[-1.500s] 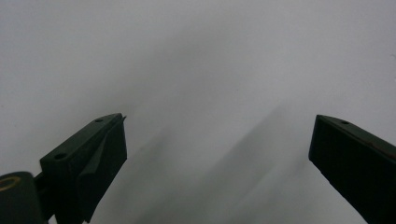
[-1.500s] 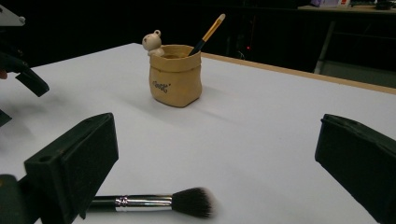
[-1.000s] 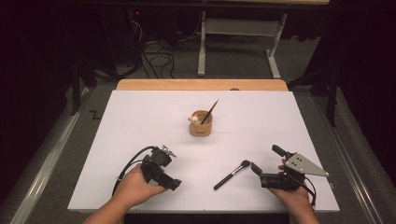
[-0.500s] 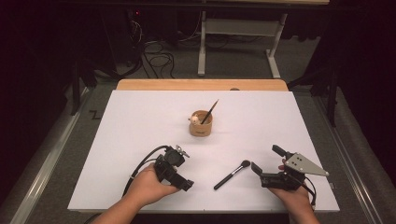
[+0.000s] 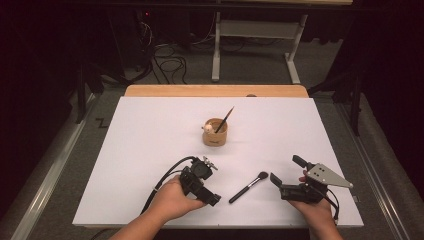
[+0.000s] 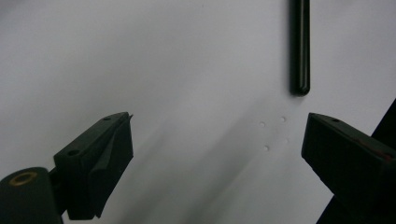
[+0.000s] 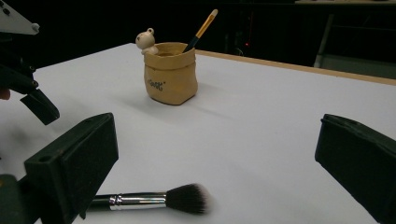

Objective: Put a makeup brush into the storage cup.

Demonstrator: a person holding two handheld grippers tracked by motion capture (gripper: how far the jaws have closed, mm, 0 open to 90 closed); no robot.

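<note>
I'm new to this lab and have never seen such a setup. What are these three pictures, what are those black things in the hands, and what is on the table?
A person holds hand-held tongs, one in each hand. The high view looks down on the table from above: the left tongs and the right tongs. The other two pictures come from cameras riding on each set of tongs, looking out between its black jaws. On the white table lie a makeup brush and, farther back, a small tan pot with a thin brush standing in it. Both tongs are open and hold nothing. The left ones point at the makeup brush's handle end.
</note>
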